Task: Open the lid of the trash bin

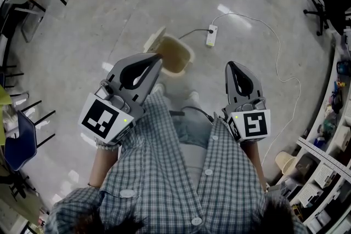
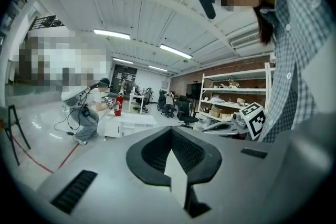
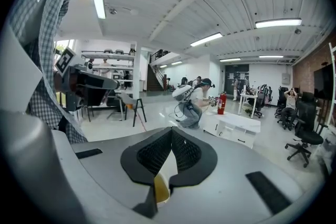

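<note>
Seen from above, a tan trash bin (image 1: 176,57) stands on the floor just beyond the person's feet. Its pale lid (image 1: 154,40) appears tipped up at the far-left edge. The left gripper (image 1: 156,61) and right gripper (image 1: 231,66) are held near the chest, each claw pressed closed on nothing. To do this well, lower one gripper, catch the lid's free edge and swing it gently so the bin stays upright. A power strip (image 1: 211,35) and white cable (image 1: 277,46) lie just beyond on the right, and a blue chair (image 1: 19,137) stands at the left.

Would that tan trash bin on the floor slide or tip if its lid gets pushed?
The trash bin looks like plain plastic, so it is probably light and apt to slide on the glossy floor. Its lid stands tilted at one edge, so a push there might tip it.
</note>
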Demonstrator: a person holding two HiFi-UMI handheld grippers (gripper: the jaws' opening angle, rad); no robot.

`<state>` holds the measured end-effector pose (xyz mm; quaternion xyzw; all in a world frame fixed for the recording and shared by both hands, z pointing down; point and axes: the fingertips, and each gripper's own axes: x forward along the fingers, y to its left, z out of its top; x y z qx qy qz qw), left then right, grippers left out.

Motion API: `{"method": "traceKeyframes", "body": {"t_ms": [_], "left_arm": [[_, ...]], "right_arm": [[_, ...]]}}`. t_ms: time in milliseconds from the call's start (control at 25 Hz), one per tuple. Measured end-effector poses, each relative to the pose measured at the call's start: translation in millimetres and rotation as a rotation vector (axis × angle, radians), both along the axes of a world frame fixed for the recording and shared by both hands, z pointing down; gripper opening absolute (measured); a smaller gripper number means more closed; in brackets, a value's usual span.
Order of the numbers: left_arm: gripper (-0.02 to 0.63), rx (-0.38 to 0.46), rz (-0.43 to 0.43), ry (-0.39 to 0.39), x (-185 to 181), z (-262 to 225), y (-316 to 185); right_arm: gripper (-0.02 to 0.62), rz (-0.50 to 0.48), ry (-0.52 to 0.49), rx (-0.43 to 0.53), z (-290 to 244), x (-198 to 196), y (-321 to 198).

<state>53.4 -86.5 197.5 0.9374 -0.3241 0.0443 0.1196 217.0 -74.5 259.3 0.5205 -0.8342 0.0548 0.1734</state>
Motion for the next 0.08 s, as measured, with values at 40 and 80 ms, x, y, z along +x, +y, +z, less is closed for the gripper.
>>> {"method": "traceKeyframes", "body": {"t_ms": [40, 80], "left_arm": [[-0.002, -0.006, -0.008, 0.001, -1.5, 0.6, -0.4], [-0.002, -0.014, -0.016, 0.000, -3.3, 1.7, -0.7]], "right_arm": [[0.020, -0.002, -0.002, 0.002, 0.2, -0.9, -0.1], [0.020, -0.003, -0.005, 0.003, 0.3, -1.9, -0.3]]}}
